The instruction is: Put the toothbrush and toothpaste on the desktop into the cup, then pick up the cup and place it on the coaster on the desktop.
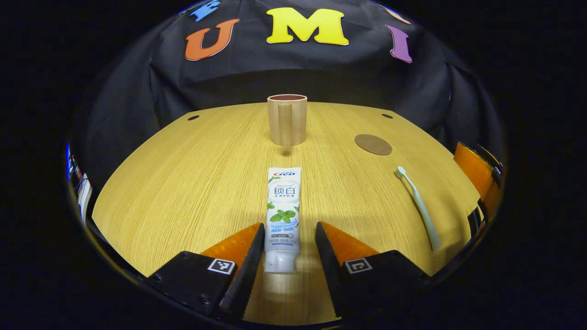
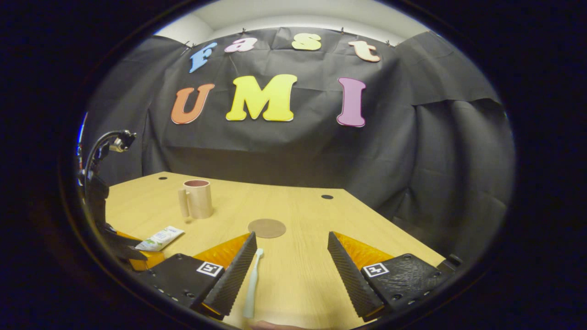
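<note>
Wooden tabletop (image 1: 192, 183), light grain, w/ small dark round holes (image 1: 193, 118) seen nr its far corners. Black cloth backdrop (image 2: 449, 151) is hung behind & draped round the sides. White wall strip (image 2: 293, 13) is seen above it. Clamp-on bracket (image 2: 107, 144) is seen at table's left edge.

Pale wood-grain desktop (image 1: 192, 183) with small dark holes, black cloth wall (image 2: 412, 151) behind, white ceiling above.
</note>
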Demonstrator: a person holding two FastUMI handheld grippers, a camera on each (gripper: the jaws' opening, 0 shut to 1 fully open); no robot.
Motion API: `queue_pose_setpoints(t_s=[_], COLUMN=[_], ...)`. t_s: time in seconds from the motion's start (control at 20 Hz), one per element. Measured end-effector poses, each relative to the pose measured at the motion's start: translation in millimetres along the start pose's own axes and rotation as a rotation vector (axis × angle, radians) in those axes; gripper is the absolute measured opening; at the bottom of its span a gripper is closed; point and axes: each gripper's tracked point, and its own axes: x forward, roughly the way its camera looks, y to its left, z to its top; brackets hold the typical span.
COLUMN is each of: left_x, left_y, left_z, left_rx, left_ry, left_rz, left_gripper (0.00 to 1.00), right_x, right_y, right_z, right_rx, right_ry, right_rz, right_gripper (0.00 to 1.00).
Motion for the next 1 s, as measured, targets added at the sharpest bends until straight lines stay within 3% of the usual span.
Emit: queue_pose_setpoints(t_s=[0.05,0.1,0.15,0.2,0.25,0.3,0.35,0.4,0.45,0.5,0.55,0.6,0.85,1.0], left_x=[0.7,-2.5,-0.7,-0.5,-0.4,-2.0,-7.2,-14.1,-22.5,-28.7,-31.9,-39.2,-65.2,-81.9], left_y=[4.7,5.0,1.8,1.5,1.0,-1.5,-3.2,-4.4,-6.1,-6.4,-7.3,-10.0,-32.7,-34.6], left_z=[-1.9,-3.9,-1.6,-0.1,1.2,3.6,9.7,19.5,30.1,43.6,57.5,73.0,150.1,165.3], left_rx=[-0.008,-0.024,-0.021,-0.027,-0.041,-0.06,-0.062,-0.057,-0.059,-0.071,-0.092,-0.105,-0.102,-0.106], left_ry=[-0.002,0.0,-0.001,-0.007,-0.012,-0.011,-0.024,-0.054,-0.093,-0.129,-0.164,-0.198,-0.4,-0.473], left_rz=[0.0,0.0,-0.005,-0.001,0.002,-0.006,-0.02,-0.028,-0.033,-0.032,-0.033,-0.04,-0.06,-0.07], left_gripper=[0.6,0.53,0.39,0.5,0.42,0.41,0.46,0.4,0.44,0.39,0.44,0.4,0.39,0.39], right_x=[1.8,2.4,2.1,2.1,3.2,3.6,5.1,5.9,7.6,9.3,11.7,15.6,35.9,39.8], right_y=[-0.1,-0.1,0.3,-0.5,-1.3,-2.8,-2.9,-1.9,-0.2,0.4,4.4,9.9,30.4,43.5], right_z=[-3.3,-5.0,-6.8,-6.6,-7.9,-7.5,-6.9,-5.8,-6.6,-5.9,-7.7,-10.2,-37.4,-56.8], right_rx=[0.008,0.017,0.022,0.021,0.017,0.012,0.009,0.005,0.006,0.018,0.029,0.035,0.031,-0.038], right_ry=[0.012,0.021,0.027,0.029,0.031,0.032,0.033,0.035,0.039,0.044,0.054,0.073,0.221,0.309], right_rz=[-0.001,0.002,0.004,0.001,-0.004,-0.008,-0.009,-0.007,-0.008,-0.011,-0.001,0.009,0.047,0.088], right_gripper=[0.95,0.95,0.95,0.94,0.94,0.96,0.96,0.96,0.96,0.95,0.95,0.95,0.96,0.96])
